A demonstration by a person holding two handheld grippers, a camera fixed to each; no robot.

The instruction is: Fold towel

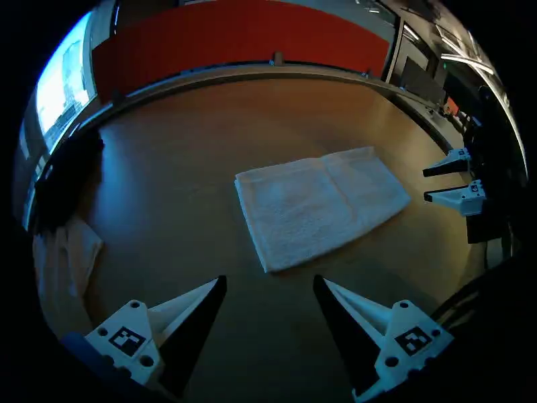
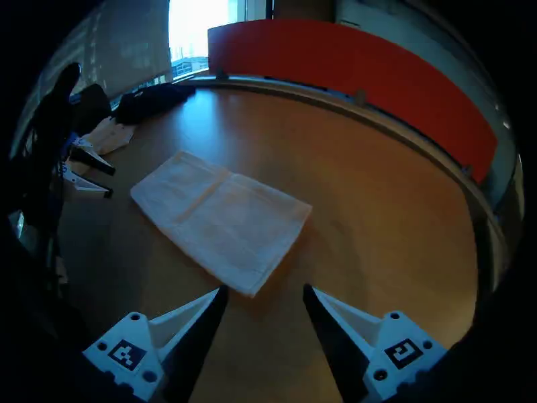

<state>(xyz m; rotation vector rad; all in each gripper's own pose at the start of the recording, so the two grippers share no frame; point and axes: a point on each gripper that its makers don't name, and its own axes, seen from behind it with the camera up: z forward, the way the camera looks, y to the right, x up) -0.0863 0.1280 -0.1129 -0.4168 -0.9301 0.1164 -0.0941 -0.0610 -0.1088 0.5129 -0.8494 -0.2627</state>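
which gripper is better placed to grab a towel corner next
Right, narrowly: the towel corner lies between the open fingertips of the right gripper, while the left gripper sits just short of its corner.

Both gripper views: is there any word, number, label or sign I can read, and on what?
No readable text anywhere.
Left tongs and right tongs: square black-and-white markers, patterns without letters.
Towel: plain, no tag showing.

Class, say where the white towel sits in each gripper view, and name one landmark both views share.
Left gripper view: towel just right of centre, on the table.
Right gripper view: towel left of centre.
Shared landmark: red partition behind the table.
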